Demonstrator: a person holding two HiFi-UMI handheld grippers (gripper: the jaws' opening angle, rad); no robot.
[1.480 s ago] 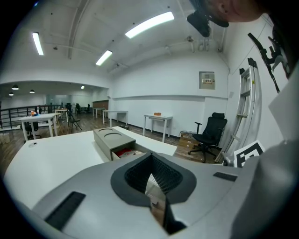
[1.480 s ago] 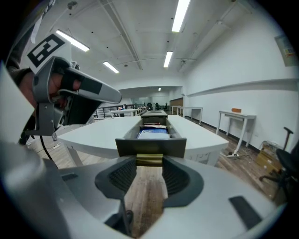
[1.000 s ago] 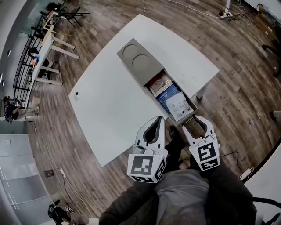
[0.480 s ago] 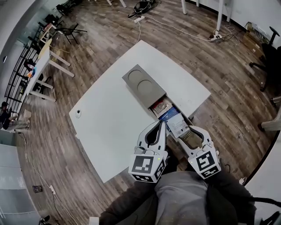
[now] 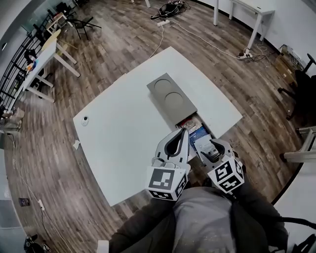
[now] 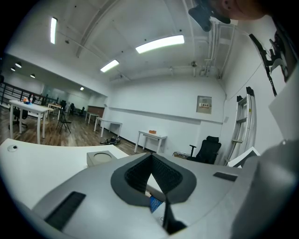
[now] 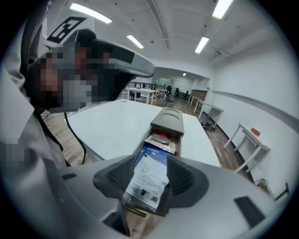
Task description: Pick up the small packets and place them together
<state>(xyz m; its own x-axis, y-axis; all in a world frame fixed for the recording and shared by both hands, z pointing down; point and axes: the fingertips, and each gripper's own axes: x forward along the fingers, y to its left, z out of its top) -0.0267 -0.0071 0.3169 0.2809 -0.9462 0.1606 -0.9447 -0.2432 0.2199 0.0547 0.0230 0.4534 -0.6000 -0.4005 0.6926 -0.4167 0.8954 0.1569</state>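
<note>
Nearest, the right gripper [image 5: 213, 146] hangs over the near end of a long grey box with a lid bearing two round recesses [image 5: 173, 96]. Its claw is released and spread wide, with a white printed packet [image 5: 204, 145] framed between the jaws, lying in the box's uncovered part. Just beyond it in that same open part lie a blue packet [image 5: 197, 132] and then a red and tan packet [image 5: 189, 122]; the lid covers the far half. The left gripper [image 5: 182, 132], just left of the box, is clenched on nothing, tips together. A second ago the right gripper stood over the box's bare brown near end, with the white packet clear beyond it; now it covers part of that packet. The box rests on a white rectangular table [image 5: 123, 133] standing on a wood-plank floor [image 5: 123, 44], with cables [image 5: 168, 10] and other white desks [image 5: 44, 54] farther off.
</note>
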